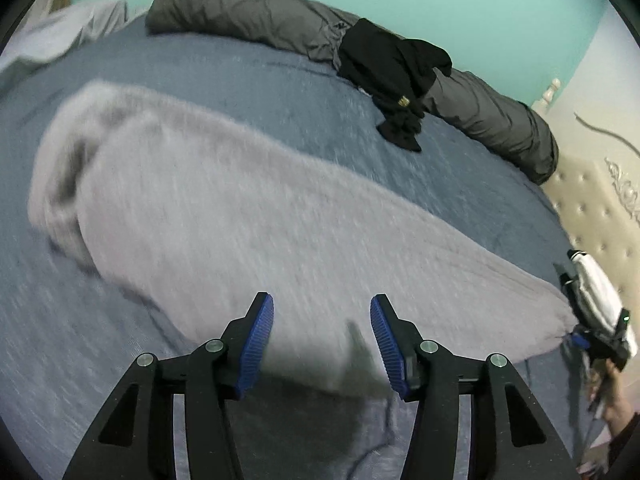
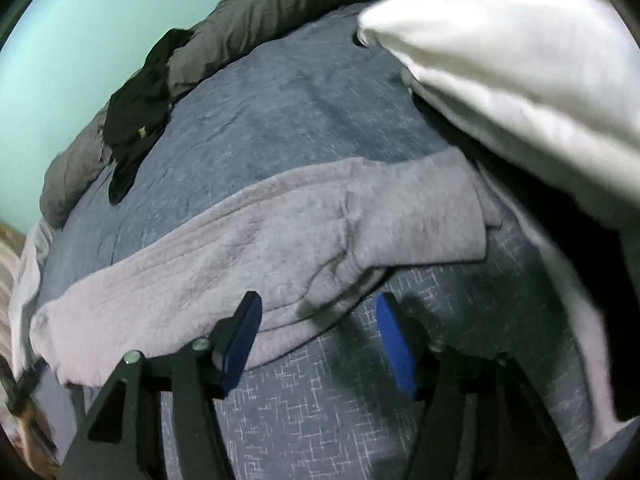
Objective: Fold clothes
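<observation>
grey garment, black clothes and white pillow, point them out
grey garment [image 1: 240, 208], left wrist view, middle of its folded body
black clothes [image 1: 392, 76], left wrist view, centre of the heap
white pillow [image 2: 520, 64], right wrist view, its broad face

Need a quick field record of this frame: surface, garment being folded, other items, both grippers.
surface: blue bedspread
garment: light grey garment, laid out long across the bed, blurred
other clothing: black garment heaped near the far edge, against a dark grey duvet roll
pillow: white pillow, at the right in the right wrist view
left gripper: open, over the grey garment's near edge
right gripper: open, nothing held
</observation>
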`<state>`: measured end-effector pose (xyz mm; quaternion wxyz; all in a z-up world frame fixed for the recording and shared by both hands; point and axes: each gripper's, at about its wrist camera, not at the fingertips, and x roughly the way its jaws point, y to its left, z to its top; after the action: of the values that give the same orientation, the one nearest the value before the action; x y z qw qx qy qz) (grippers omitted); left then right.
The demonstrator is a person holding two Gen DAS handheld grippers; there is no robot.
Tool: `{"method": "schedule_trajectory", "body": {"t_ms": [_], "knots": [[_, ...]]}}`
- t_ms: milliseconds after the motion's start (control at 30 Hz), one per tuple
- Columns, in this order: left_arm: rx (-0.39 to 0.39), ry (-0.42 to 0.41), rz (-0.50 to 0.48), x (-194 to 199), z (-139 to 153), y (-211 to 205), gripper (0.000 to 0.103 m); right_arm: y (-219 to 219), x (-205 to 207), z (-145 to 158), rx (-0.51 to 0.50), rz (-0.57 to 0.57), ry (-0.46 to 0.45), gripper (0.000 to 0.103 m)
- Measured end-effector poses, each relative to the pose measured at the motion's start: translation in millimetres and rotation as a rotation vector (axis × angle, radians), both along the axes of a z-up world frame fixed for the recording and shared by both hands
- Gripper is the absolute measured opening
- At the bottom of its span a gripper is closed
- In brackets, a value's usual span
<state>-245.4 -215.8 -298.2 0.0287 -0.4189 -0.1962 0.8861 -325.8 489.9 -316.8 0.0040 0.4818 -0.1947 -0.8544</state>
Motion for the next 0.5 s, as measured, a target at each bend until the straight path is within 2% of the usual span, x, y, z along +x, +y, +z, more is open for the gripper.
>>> {"method": "schedule_trajectory", "body": {"t_ms": [333, 400, 467, 500], "knots": [[-0.01, 0.036, -0.008, 20, -24, 17, 0.055, 13, -22, -27, -0.072, -0.107, 0.011, 0.061], [-0.009, 0.037, -0.007, 22, -27, 17, 0.055, 15, -27, -29, -0.085, -0.122, 0.023, 0.046], [-0.01, 0.033, -0.011, 24, -30, 17, 0.055, 10, -32, -27, -0.056, -0.1, 0.023, 0.022], [-0.014, 0.033, -0.015, 25, -30, 18, 0.055, 6, -35, -24, -0.028, -0.086, 0.024, 0.018]]}}
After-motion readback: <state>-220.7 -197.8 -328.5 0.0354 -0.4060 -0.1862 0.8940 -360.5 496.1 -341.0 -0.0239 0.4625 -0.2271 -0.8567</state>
